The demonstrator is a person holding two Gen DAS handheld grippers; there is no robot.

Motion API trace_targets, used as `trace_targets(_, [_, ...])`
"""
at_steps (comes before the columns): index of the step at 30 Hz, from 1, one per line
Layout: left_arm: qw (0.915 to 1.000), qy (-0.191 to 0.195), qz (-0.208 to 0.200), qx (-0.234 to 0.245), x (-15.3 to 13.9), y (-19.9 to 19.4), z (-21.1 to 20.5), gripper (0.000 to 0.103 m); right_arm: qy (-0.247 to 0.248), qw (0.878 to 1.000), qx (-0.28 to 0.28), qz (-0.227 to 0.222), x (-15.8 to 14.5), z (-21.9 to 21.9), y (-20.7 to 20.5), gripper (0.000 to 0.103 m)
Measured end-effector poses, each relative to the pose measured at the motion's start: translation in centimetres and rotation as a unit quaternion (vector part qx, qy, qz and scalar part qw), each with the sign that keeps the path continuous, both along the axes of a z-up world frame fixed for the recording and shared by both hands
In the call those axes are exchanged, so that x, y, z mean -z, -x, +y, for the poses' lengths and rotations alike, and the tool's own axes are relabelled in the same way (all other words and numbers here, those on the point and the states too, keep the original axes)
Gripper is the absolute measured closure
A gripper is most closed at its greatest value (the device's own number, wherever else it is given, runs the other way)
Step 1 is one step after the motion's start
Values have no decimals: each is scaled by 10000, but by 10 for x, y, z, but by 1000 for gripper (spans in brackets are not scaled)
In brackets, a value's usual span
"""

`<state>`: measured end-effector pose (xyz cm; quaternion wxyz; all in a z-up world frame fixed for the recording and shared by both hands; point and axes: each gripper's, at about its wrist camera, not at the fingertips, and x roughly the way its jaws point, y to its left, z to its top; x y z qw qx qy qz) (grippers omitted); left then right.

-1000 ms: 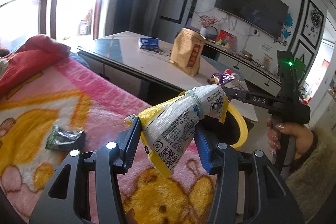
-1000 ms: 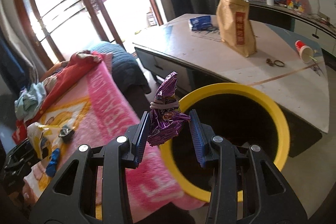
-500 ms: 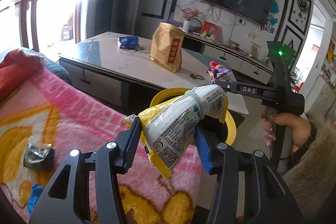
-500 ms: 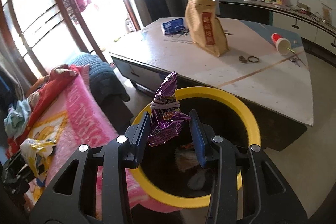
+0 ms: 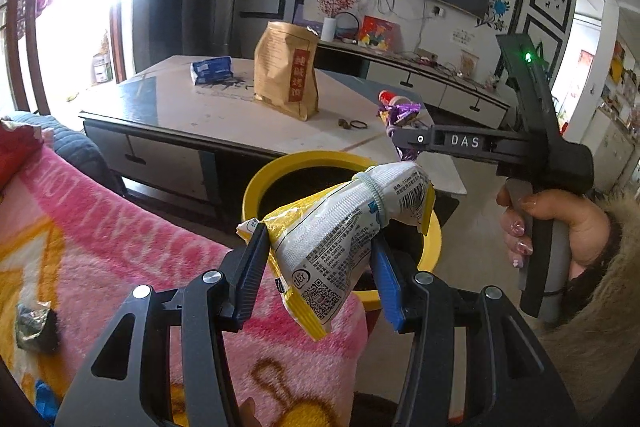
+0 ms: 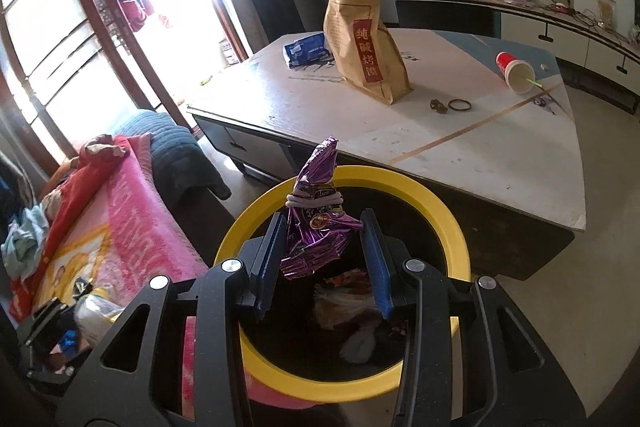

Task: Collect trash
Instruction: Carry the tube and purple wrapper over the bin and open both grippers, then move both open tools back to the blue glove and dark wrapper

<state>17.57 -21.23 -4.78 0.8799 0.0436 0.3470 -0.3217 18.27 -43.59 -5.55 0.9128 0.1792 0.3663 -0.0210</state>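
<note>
The left gripper (image 5: 320, 259) is clamped on a yellow-and-white snack bag (image 5: 340, 227), its neck tied off with a pale rubber band. The bag sticks out between the blue pads (image 5: 386, 287) and leans over the near rim of the yellow-rimmed bin (image 5: 280, 163), which stands between the pink blanket (image 5: 120, 239) and the low table (image 5: 180, 107).

The right gripper (image 6: 324, 247) is over the mouth of the same bin (image 6: 440, 195). A crumpled purple wrapper (image 6: 316, 227), also banded round its neck, sits between the fingers; it presses against the left pad, while a gap shows on the right side, so I cannot tell whether the grip is truly closed on it. Below it, inside the bin, lie scraps of other rubbish (image 6: 348, 307), too dark to name. From the left camera, the right hand (image 5: 560, 227) grips the tool's handle beside the bin.

On the blanket's left edge lies a small dark crumpled wrapper (image 5: 34, 323). On the table a tall brown paper bag (image 6: 364, 47) stands upright near the middle, a blue packet (image 6: 306, 49) lies behind it toward the far edge, and a red paper cup (image 6: 516, 71) lies tipped on its side near the right corner.
</note>
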Motion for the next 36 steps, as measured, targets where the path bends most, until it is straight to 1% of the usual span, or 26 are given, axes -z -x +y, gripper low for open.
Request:
trace_targets(8, [9998, -121, 141, 69, 15, -15, -19, 55, -47, 9999, 59, 78, 5, -4, -4, 71])
trace_targets(18, [9986, -328, 390, 162, 42, -33, -45, 54, -186, 9997, 111, 78, 9, -13, -5, 71])
trace_targets(21, [9985, -330, 415, 154, 44, -36, -47, 51, -225, 9996, 164, 39, 9, -14, -4, 66])
trace_targets(22, [9986, -306, 421, 126, 44, -37, -46, 48, -240, 9996, 161, 39, 9, -13, -4, 61])
trace_targets(23, [9986, -275, 429, 111, 44, -37, -46, 38, -248, 9996, 142, 46, 9, -13, -4, 56])
trace_targets(24, [9989, -210, 415, 83, 42, -37, -44, 31, -233, 9996, 152, 44, 9, -12, -4, 53])
trace_targets(25, [9991, -158, 391, 64, 41, -36, -42, 20, -224, 9996, 172, 35, 9, -12, -3, 49])
trace_targets(26, [9992, -124, 369, 59, 39, -35, -41, 14, -228, 9996, 175, 31, 8, -11, -2, 49])
trace_targets(29, [9997, -92, 244, -9, 31, -31, -34, 8, -224, 9996, 193, -5, 7, -10, -2, 45])
trace_targets(36, [9991, 104, 34, -401, 11, -23, -4, 7, -114, 9997, 55, -228, -6, 6, 2, 40])
